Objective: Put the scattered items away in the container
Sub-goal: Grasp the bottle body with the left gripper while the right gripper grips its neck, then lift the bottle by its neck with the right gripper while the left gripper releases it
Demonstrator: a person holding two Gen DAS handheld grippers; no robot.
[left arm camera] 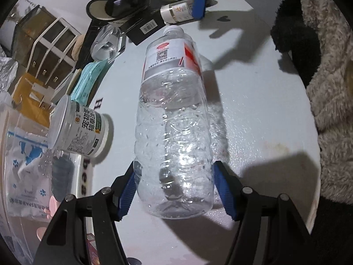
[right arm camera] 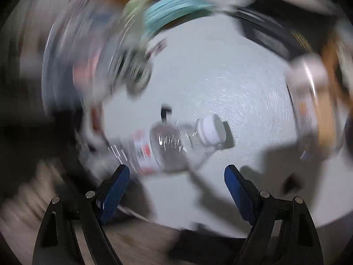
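My left tool (left arm camera: 174, 190) has its blue pads pressed against the two sides of a clear water bottle (left arm camera: 174, 114), near its base, so I read it as holding the bottle. The bottle points away from me toward twelve o'clock, white cap at the far end. Its shadow falls on the white worktop (left arm camera: 253, 114) beneath it; whether the base is touching the surface or just clear of it I cannot tell.

The clear plastic container (left arm camera: 19, 154) sits at about nine o'clock from the bottle, already holding a printed pouch. A small white tub (left arm camera: 77, 128) leans on its side at the container's rim. Farther off, at eleven o'clock, lie a teal packet (left arm camera: 88, 79) and a glass (left arm camera: 106, 43); near twelve, a smaller bottle (left arm camera: 176, 12) with a blue tool finger at it.

My right tool (right arm camera: 176, 192) stands wide and holds nothing. Its view is smeared by a fast swing, though the water bottle shows between and beyond its fingers, cap toward three o'clock.

The step in hand looks like carrying the bottle over. Next I would swing it toward nine o'clock, clear the leaning tub, and let go only once it is above the container. The wall is slick and thin, so the grip could slip or crush.
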